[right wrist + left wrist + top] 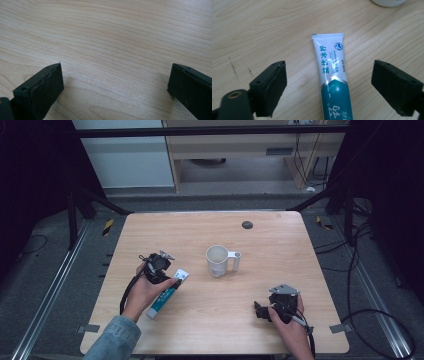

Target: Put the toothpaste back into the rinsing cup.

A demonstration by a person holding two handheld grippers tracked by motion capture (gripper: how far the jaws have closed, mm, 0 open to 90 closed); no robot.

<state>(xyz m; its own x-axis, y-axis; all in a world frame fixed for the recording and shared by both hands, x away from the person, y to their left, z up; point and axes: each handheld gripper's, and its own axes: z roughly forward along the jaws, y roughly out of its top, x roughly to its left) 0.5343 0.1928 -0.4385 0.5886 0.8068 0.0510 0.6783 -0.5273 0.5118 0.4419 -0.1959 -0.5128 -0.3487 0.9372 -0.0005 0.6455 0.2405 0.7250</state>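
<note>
Left tongs (pixel 329 87) released astride toothpaste tube (pixel 332 75), Chinese lettering, partly readable "PRO"; right tongs (pixel 115 87) released.

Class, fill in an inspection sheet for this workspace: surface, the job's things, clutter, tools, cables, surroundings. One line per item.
Surface: light wooden table, with a small dark round spot near the far edge.
Job's things: white and teal toothpaste tube lying flat, between the left tool's jaws but untouched by them.
Clutter: white mug upright at mid-table, handle toward the right, apart from the tube.
Tools: left tool open, straddling the tube; right tool open over bare wood, holding nothing.
Cables: black cable trails from the left tool; more cables on the floor at right.
Surroundings: dark frame posts, grey floor, pale wooden furniture beyond the table.
</note>
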